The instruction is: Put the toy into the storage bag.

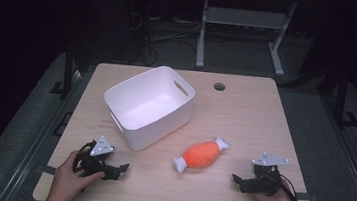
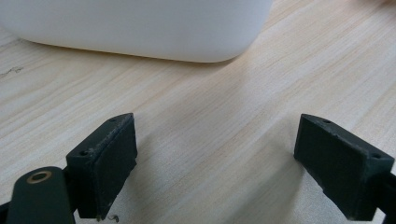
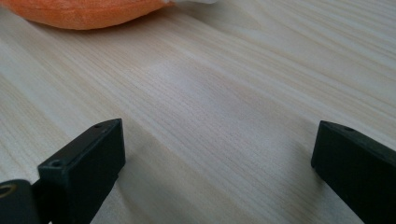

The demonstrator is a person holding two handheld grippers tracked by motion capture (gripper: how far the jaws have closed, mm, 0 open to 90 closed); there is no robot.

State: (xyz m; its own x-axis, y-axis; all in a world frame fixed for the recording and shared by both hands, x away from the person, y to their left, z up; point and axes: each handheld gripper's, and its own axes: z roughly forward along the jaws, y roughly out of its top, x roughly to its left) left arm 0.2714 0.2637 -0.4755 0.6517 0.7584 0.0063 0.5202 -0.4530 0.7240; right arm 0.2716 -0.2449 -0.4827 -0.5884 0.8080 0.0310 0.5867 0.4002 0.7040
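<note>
While both grippers rest wide-fingered on the tabletop (image 1: 245,112), the plush drumstick (image 1: 201,154) lies diagonally, nearer the right gripper (image 1: 251,182) than the left gripper (image 1: 109,169).

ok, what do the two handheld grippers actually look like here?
Both are black two-jaw units. The left gripper and right gripper each carry a grey three-cornered plate on top, and a black cable trails from each. In the gripper views the jaws are blocky black pads with small screw holes. No sleeves are visible on the forearms.
</note>
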